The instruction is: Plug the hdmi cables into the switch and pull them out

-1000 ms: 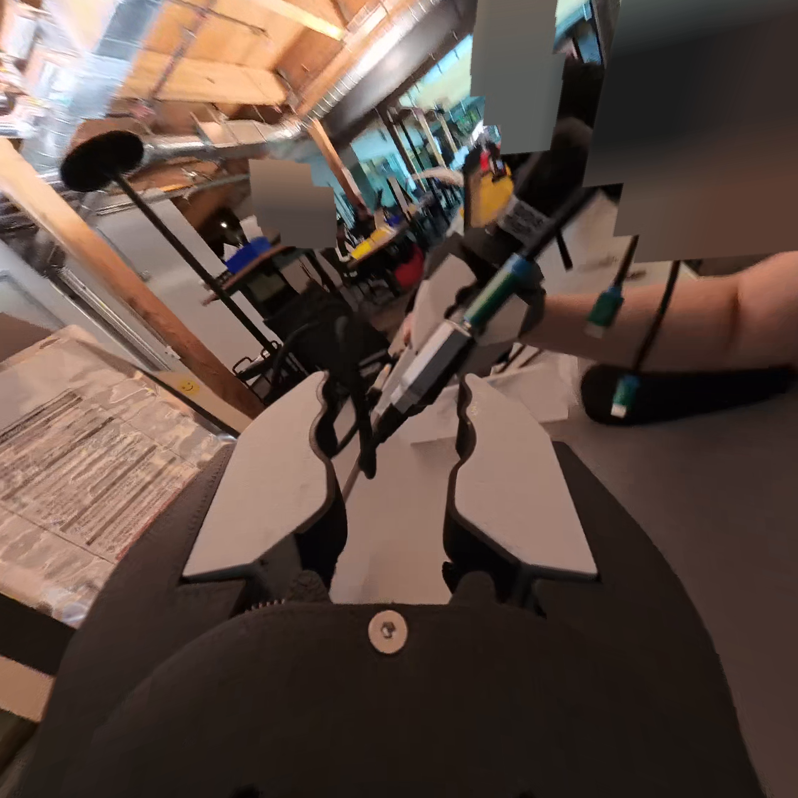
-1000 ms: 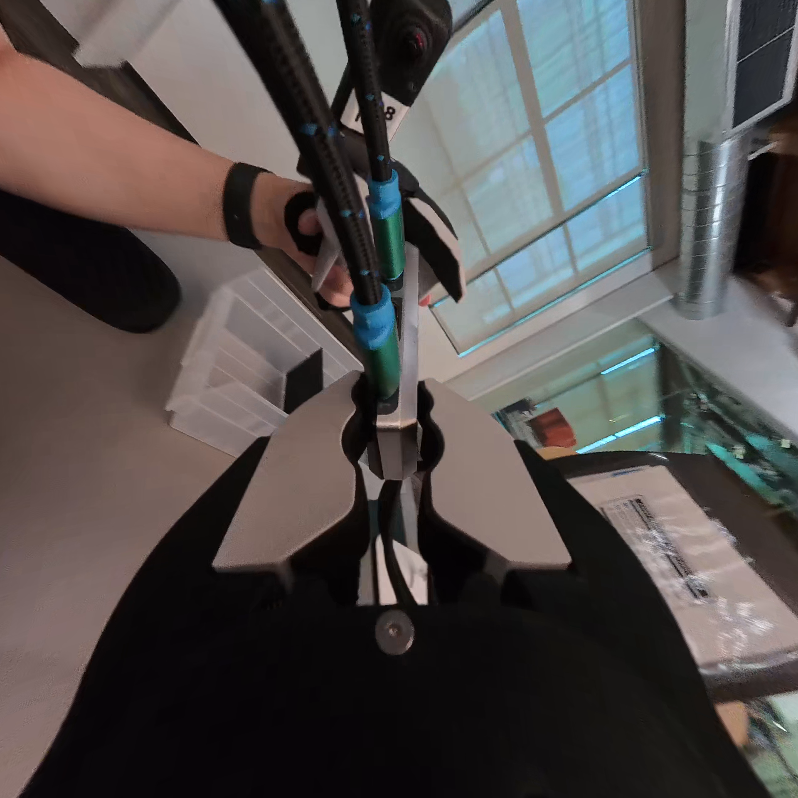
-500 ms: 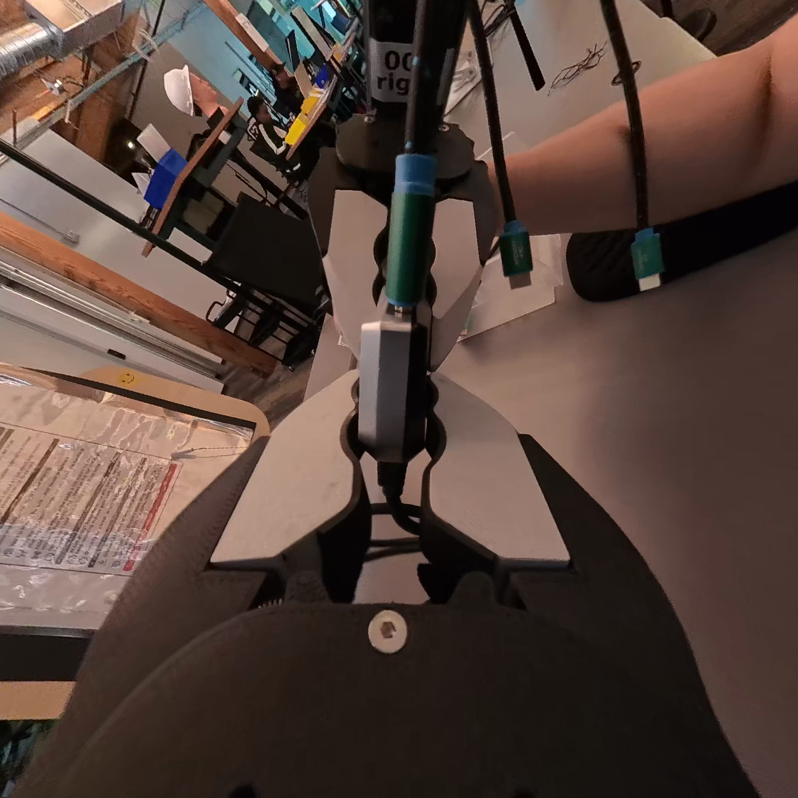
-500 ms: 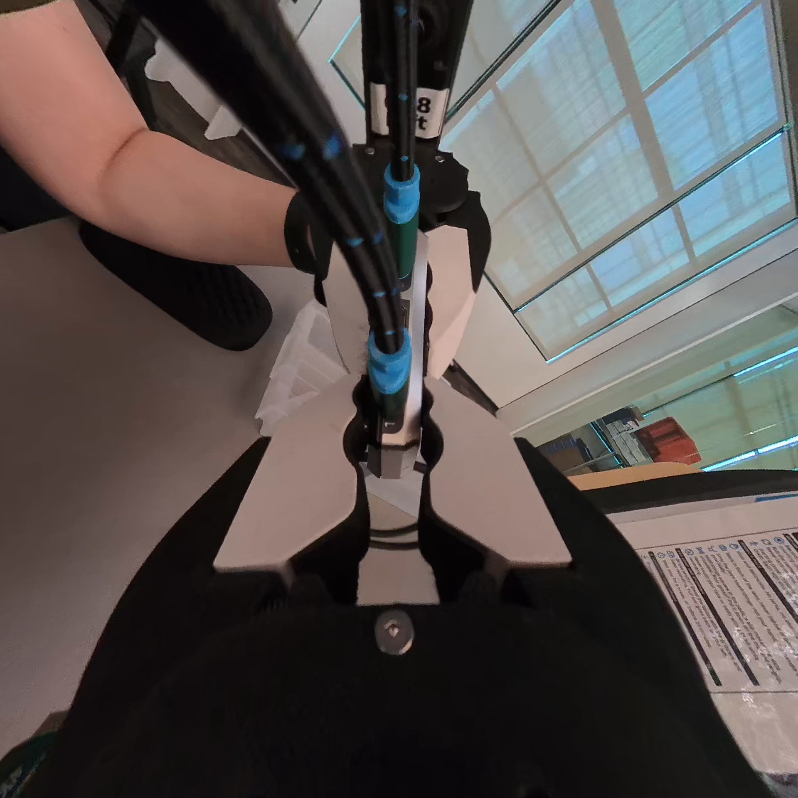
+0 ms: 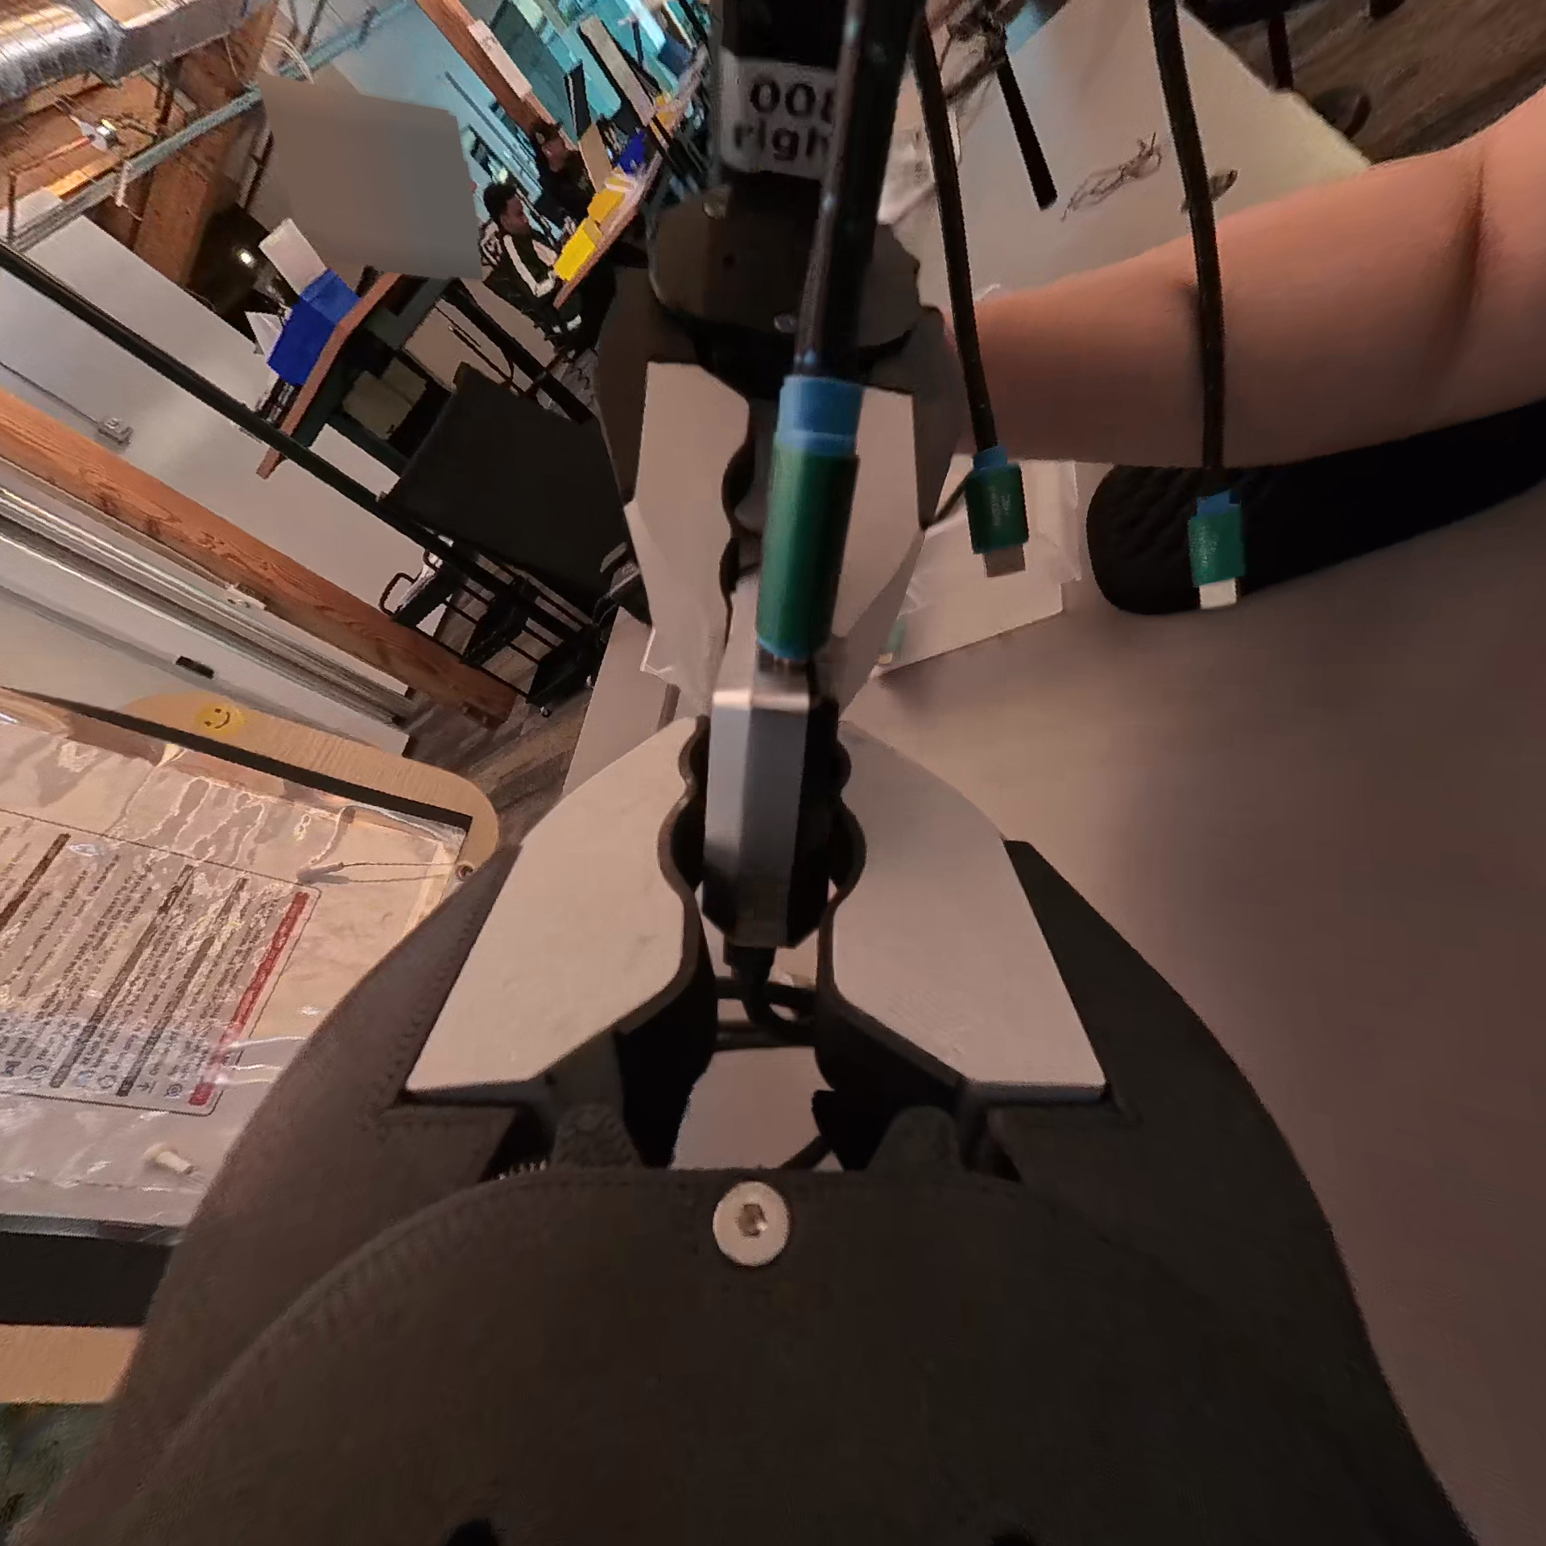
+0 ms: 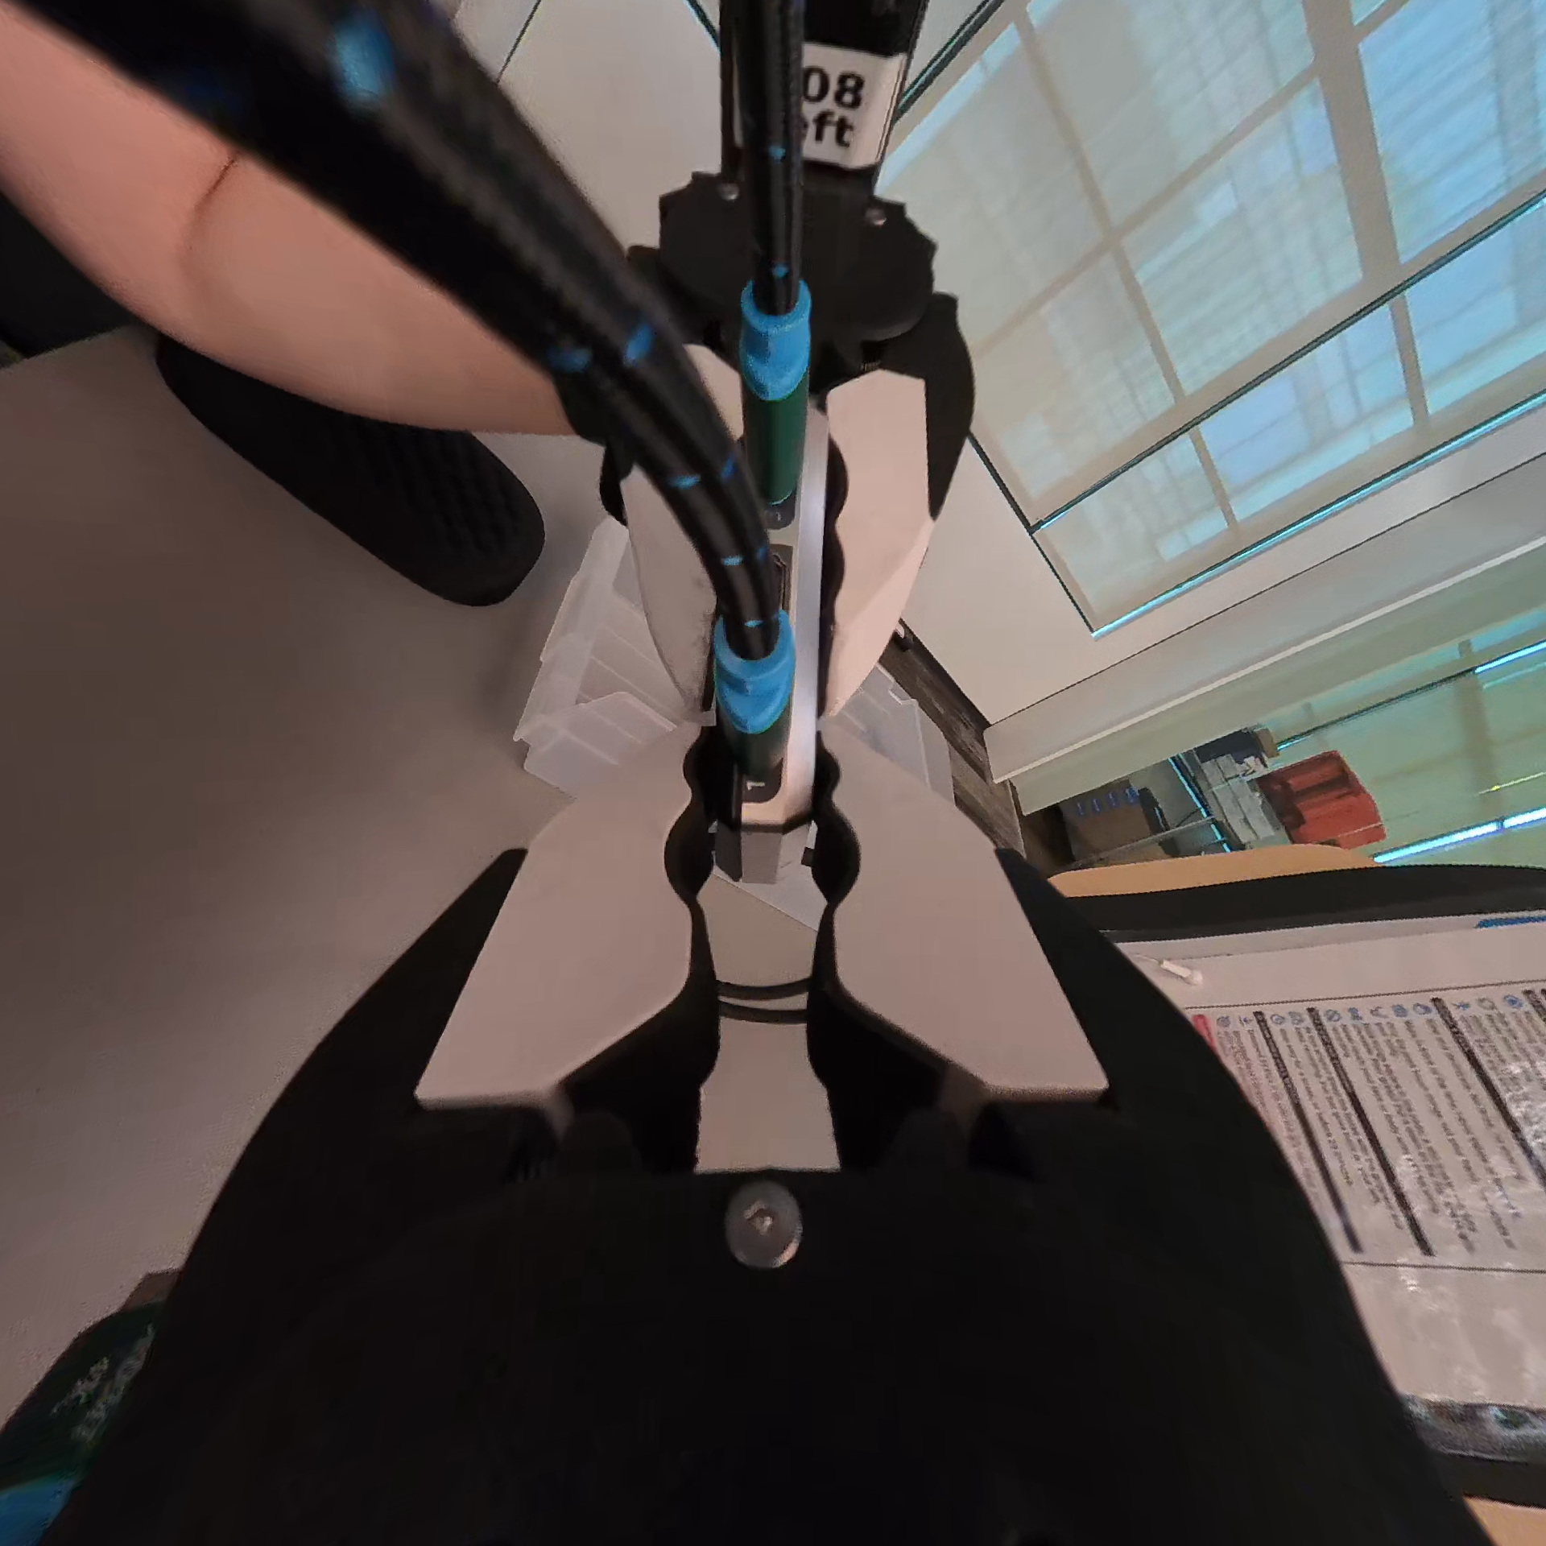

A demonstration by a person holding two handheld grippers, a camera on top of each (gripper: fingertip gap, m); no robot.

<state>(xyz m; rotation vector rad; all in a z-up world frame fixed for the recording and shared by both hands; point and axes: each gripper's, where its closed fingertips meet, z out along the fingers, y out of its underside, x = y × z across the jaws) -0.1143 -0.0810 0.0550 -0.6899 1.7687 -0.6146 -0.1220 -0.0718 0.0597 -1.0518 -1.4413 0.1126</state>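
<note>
A silver hdmi switch [image 5: 757, 803] hangs in the air between my two grippers, which face each other. My left gripper [image 5: 765, 753] is shut on its near end. My right gripper [image 5: 770, 673] shows opposite, closed on the far end. A green hdmi plug with a blue boot [image 5: 803, 535] sits in the switch. Two free green plugs [image 5: 995, 519] [image 5: 1215, 548] dangle on black cables to the right. In the right wrist view my right gripper [image 6: 763, 778] is shut on the switch [image 6: 774, 824]. Two plugs, a near one [image 6: 749, 703] and a far one [image 6: 774, 401], sit in it.
A grey table [image 5: 1213, 878] lies below. A black wrist pad [image 5: 1355, 519] and a person's forearm [image 5: 1297, 284] are at the right. A laminated printed sheet [image 5: 125, 920] lies at the left. A clear compartment box [image 6: 586, 694] stands behind the grippers. People sit at far tables.
One second ago my left gripper was open with the switch ahead of it. It has closed on the switch. Since half a second ago both grippers hold it almost still.
</note>
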